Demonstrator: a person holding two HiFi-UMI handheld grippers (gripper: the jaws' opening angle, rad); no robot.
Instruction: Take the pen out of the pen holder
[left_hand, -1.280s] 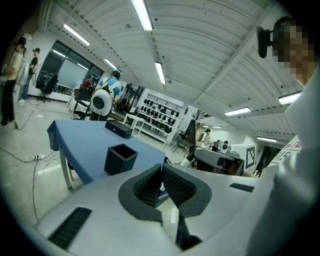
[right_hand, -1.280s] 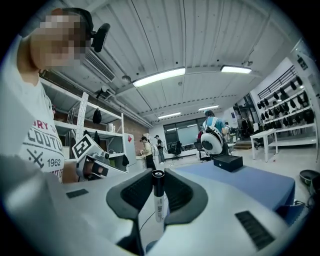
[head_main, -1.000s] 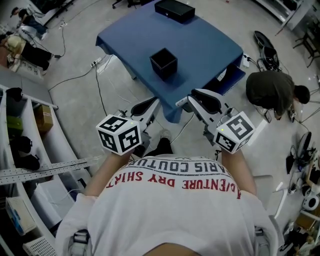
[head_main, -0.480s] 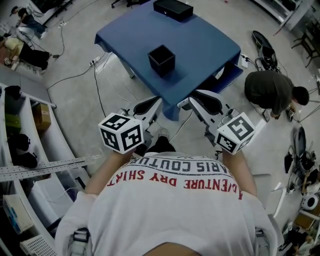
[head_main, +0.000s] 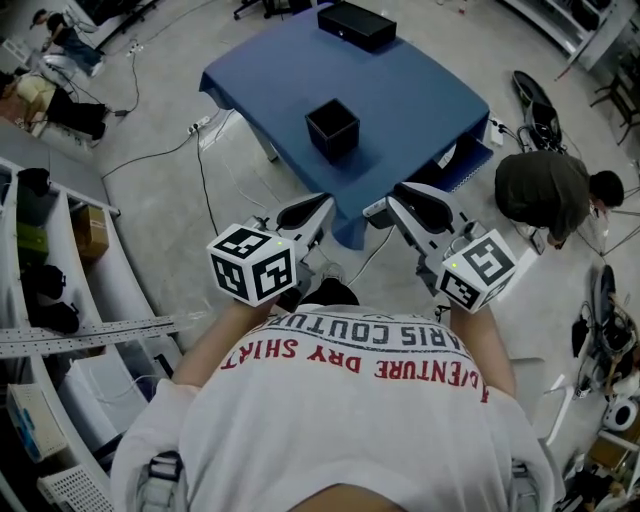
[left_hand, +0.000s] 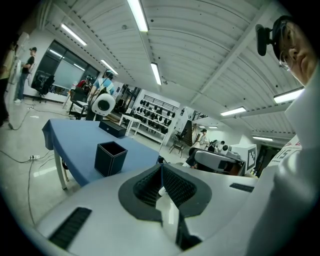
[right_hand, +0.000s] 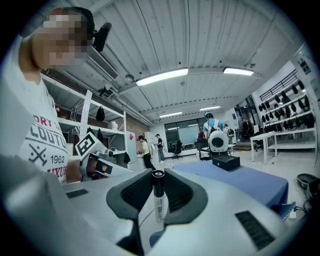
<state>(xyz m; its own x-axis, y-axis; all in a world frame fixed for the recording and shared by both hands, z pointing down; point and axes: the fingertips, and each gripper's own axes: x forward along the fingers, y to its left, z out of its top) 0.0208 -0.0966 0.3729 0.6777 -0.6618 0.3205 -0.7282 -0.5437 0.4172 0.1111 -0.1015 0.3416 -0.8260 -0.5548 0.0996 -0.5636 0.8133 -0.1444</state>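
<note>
Nearest to us, at 6 o'clock in the head view, is our white shirt (head_main: 340, 420). Just beyond it, our left gripper (head_main: 312, 210) has its 2 jaws pressed together with nothing between them. At 3 o'clock from it, our right gripper (head_main: 388, 205) is clamped on the pen (right_hand: 158, 200), which stands upright between the pads, outside the holder. Farther out at 12 o'clock, the black pen holder (head_main: 332, 128) sits on the blue table (head_main: 420, 90), with 1 black case (head_main: 357, 25) near the far edge. At 3 o'clock of the table, a crouching person (head_main: 545, 190) is on the floor.
</note>
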